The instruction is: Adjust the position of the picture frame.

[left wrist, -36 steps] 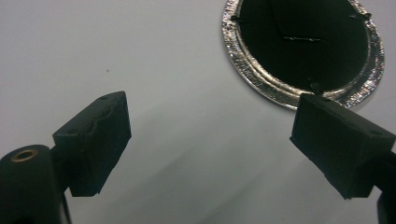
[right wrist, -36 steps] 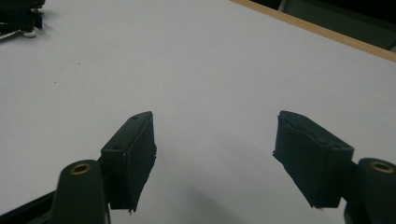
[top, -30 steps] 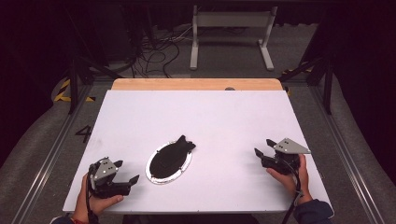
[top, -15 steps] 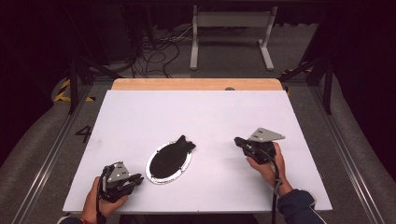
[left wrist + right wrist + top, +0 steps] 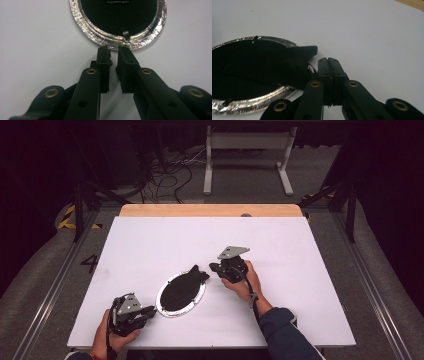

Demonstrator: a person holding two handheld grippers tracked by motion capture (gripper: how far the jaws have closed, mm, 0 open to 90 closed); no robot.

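Only writing we can read: a dark "4" [image 5: 90, 263] on the grey floor [image 5: 45, 285] at 9 o'clock of the desk [image 5: 280, 240].

The oval foil tray [image 5: 181, 294] sits at roughly 6 o'clock of the desk centre, long axis running 7 to 1 o'clock. Its rim is crinkled silver foil and the inside reads flat black. A black flat piece [image 5: 192, 275] fills it and sticks out over the rim at 1 o'clock in a forked, tail-like end. Small black clips on the rim show in both gripper views.

Left gripper [image 5: 147, 311] is at 8 o'clock of the tray, just beside its rim, resting low over the desk. In the left gripper view its jaws have just been closing and are now near shut, a thin gap between the pads, nothing in them; tips sit just short of the foil rim.

Right gripper [image 5: 214, 267] is at 1 o'clock of the tray, right next to the protruding black end. In the right gripper view its jaws have just been closing, pads now pressed flat together, gripping nothing. Whether the jaws touch the black piece, we cannot tell.
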